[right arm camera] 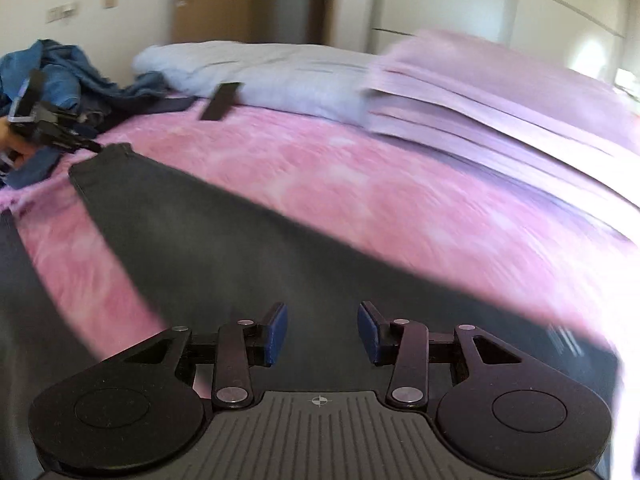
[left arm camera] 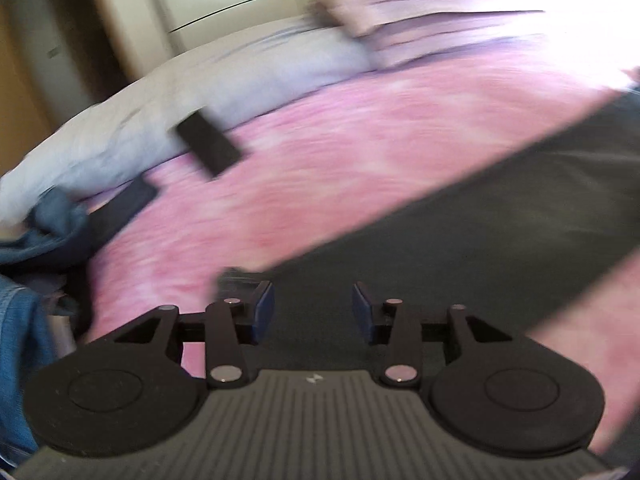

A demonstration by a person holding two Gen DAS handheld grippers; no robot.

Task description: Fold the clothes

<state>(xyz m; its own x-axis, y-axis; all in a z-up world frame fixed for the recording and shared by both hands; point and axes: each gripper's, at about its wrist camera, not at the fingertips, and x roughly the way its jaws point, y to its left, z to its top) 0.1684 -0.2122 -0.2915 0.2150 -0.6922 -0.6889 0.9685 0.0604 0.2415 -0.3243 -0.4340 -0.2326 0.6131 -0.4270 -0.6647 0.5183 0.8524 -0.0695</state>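
Two wrist cameras look forward and down along their grippers, low and close over a pink bedspread point(left arm camera: 320, 168). Both views share the dark garment point(right arm camera: 208, 240), the grey pillow point(right arm camera: 280, 76) and folded lilac bedding point(left arm camera: 440, 20) at the bed's far edge.

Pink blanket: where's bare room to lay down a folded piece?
Free: the pink blanket between the dark garment, the grey pillow and the folded lilac stack. Crowded: the denim pile at the left, where the left gripper sits.
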